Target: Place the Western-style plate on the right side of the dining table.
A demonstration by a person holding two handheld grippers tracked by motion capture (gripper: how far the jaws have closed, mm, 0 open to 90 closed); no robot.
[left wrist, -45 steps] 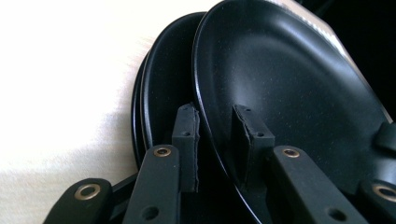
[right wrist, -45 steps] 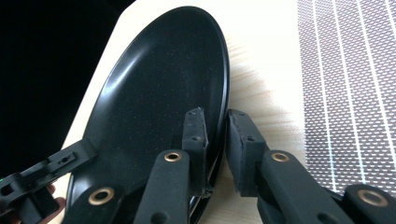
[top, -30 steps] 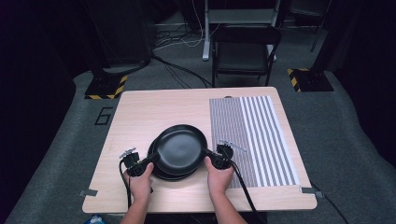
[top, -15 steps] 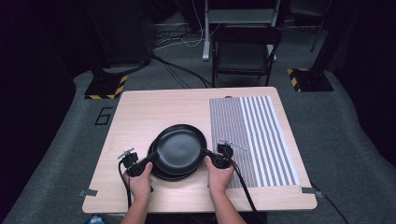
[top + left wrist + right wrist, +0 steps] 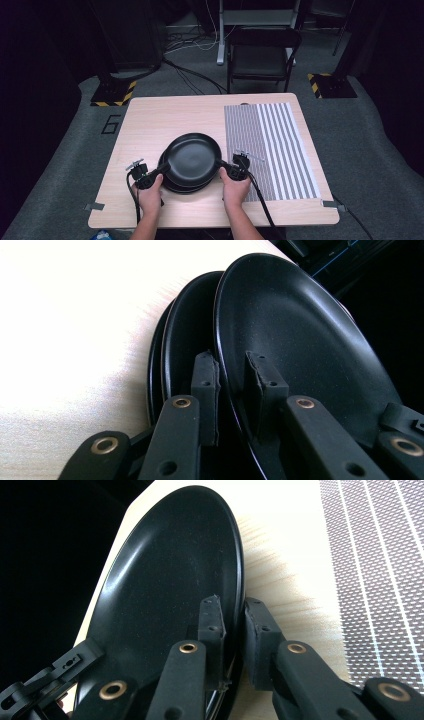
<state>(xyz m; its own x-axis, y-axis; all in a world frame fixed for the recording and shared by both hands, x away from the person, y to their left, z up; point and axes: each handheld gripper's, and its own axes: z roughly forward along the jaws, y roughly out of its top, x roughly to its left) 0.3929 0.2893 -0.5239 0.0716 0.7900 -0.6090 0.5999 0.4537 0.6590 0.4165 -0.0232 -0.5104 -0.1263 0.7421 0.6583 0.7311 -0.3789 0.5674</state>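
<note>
Two tools, left tool (image 5: 156,174) and right tool (image 5: 223,168), pinch my top plate (image 5: 192,158) by opposite rims; uneven lifting could slide it onto the stack (image 5: 172,184).

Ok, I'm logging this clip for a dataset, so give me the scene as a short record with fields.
surface: wooden table
mat: striped mat on the table's right part
held thing: top black plate, lifted at a tilt
beneath it: stack of black plates on the table
left gripper: shut on the top plate's left rim
right gripper: shut on its right rim
background: dark chair beyond the table
</note>
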